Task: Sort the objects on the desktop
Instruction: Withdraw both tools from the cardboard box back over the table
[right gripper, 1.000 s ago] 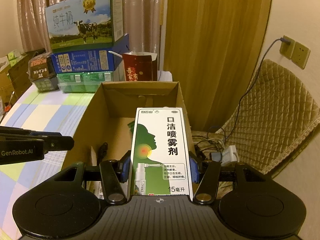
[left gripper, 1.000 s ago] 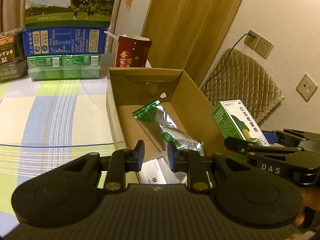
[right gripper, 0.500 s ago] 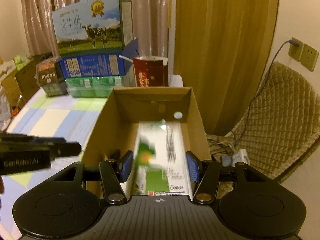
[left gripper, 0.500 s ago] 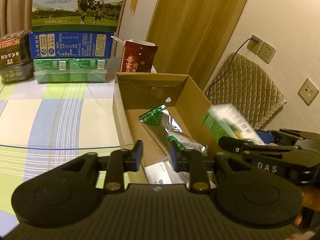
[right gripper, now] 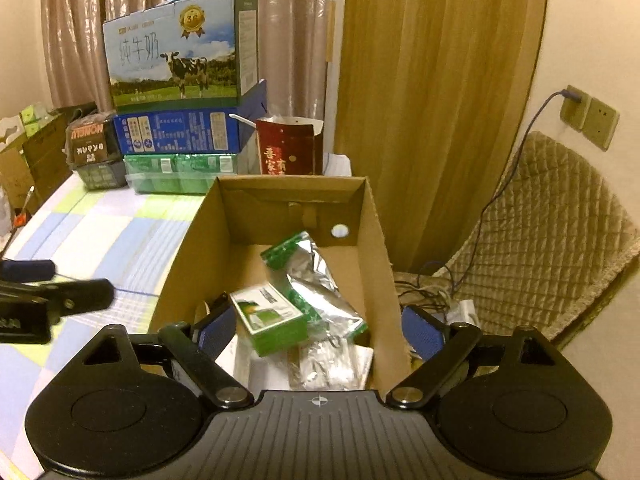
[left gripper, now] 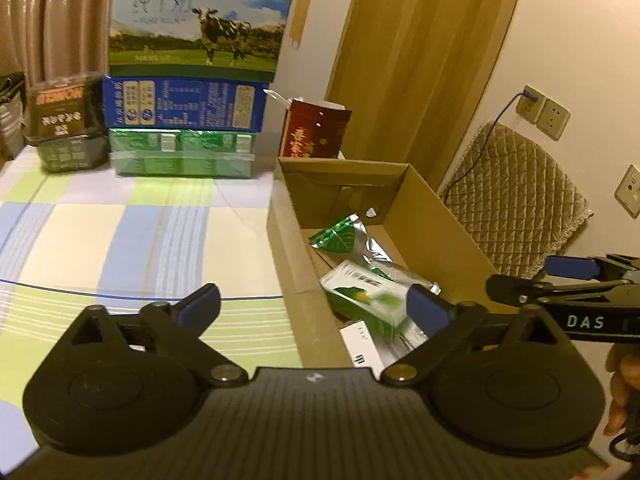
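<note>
"PURE MILK" on the milk carton [left gripper: 200, 20]; "DAS" on the right hand-held gripper [left gripper: 532, 280].

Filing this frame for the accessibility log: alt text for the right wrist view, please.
The right gripper hangs open and empty over an open cardboard box, its jaws having just been opening. A green and white spray carton lies inside on a silver and green foil pouch. Behind, stacked milk cartons sit on a checked tablecloth.
</note>
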A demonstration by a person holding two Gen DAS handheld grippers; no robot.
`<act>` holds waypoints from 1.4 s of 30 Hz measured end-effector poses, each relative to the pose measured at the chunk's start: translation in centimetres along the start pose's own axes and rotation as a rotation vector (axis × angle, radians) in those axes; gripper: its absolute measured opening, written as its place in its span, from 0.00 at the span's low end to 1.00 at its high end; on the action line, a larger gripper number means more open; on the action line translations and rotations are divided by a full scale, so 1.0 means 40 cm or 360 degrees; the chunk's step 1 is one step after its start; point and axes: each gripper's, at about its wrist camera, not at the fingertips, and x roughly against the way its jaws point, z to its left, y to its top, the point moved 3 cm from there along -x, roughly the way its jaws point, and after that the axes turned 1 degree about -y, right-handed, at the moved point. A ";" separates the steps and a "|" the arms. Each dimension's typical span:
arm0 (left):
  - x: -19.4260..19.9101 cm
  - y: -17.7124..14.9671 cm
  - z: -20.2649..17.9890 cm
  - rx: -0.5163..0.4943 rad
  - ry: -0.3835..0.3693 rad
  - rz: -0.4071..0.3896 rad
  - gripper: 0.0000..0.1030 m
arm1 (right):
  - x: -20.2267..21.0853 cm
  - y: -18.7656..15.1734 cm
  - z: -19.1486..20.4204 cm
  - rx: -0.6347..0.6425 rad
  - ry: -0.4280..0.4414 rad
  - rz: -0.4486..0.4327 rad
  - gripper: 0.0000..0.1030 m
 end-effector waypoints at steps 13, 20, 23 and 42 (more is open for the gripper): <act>0.175 -0.048 -0.009 0.0022 0.0007 -0.0061 0.99 | 0.175 -0.076 0.025 -0.0078 -0.0038 -0.0006 0.98; 0.271 -0.110 -0.053 -0.0082 0.0011 0.0032 0.99 | 0.287 -0.144 0.048 -0.0135 -0.0039 0.0032 0.98; 0.316 -0.137 -0.062 -0.0108 0.0019 0.0001 0.99 | 0.332 -0.177 0.063 -0.0146 -0.0027 0.0017 0.98; 0.488 -0.230 -0.057 -0.0046 0.0051 -0.0081 0.99 | 0.480 -0.313 0.120 -0.0215 -0.0008 0.0006 0.98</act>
